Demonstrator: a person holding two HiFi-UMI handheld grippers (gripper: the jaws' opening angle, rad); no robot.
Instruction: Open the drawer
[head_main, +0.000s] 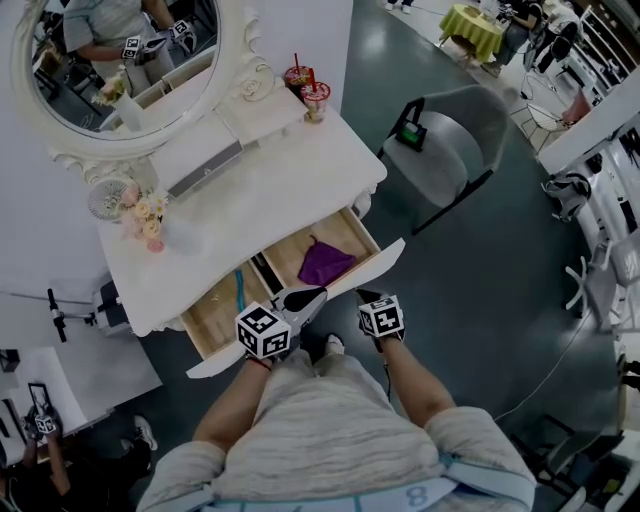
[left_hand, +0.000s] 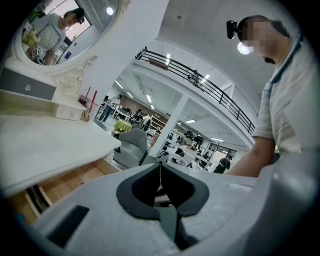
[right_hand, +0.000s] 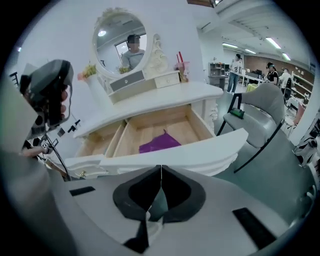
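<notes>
The white dressing table's wide drawer (head_main: 384, 262) stands pulled out, its wooden inside showing. A purple cloth (head_main: 325, 263) lies in its right compartment and a blue item (head_main: 240, 290) in the left. My left gripper (head_main: 318, 294) hovers just over the drawer's front edge, jaws shut and empty (left_hand: 160, 164). My right gripper (head_main: 362, 294) sits beside it, in front of the drawer front, also shut on nothing (right_hand: 161, 167). From the right gripper view the drawer front (right_hand: 200, 150) and the purple cloth (right_hand: 159, 143) lie just beyond the tips.
An oval mirror (head_main: 120, 60), a flower bunch (head_main: 145, 215) and two drink cups (head_main: 305, 88) stand on the tabletop (head_main: 270, 190). A grey chair (head_main: 450, 140) is right of the table. The person stands close against the drawer front.
</notes>
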